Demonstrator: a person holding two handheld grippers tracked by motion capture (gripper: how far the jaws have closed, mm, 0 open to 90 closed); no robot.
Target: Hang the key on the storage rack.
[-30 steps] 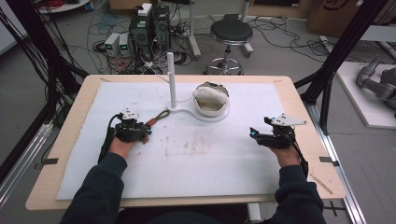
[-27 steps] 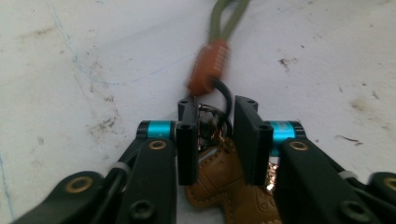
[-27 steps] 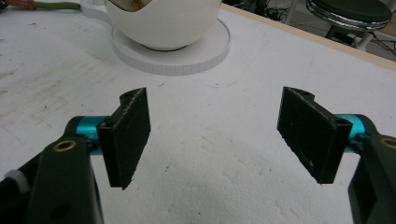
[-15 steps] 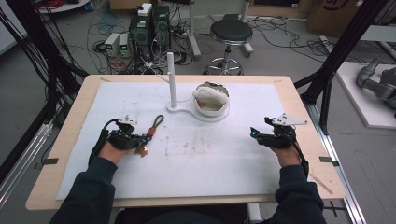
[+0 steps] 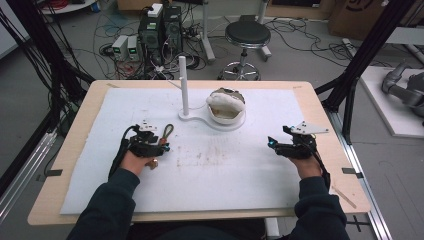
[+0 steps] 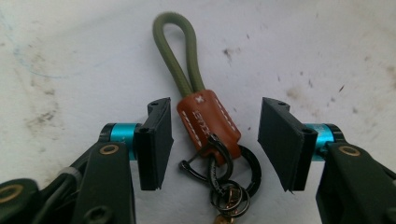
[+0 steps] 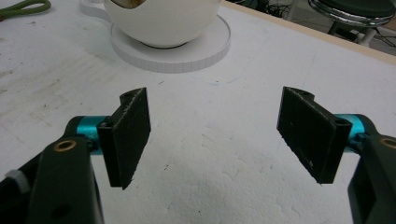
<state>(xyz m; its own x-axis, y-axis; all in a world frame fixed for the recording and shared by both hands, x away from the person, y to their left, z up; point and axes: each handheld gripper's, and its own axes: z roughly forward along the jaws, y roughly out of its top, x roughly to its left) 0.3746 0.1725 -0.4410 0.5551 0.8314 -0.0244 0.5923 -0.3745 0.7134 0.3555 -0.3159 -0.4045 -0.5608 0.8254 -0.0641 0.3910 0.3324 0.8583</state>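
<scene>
The left claw (image 6: 212,135) has just been opening and now stands released astride the keychain (image 6: 208,123), lying on the counter (image 5: 240,165) left of the post, probably just set down; the right claw (image 7: 217,135) waits open

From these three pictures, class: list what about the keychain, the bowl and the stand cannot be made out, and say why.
1. Keychain, left gripper view: the lettering on its brown leather tab is too blurred to read, and the brass piece under its rings is cut off by the bottom edge.
2. Bowl, right gripper view: its top is cut off by the upper edge. In the high view its contents are too small to identify.
3. Stand, high view: too small to tell whether the post has a hook.
</scene>
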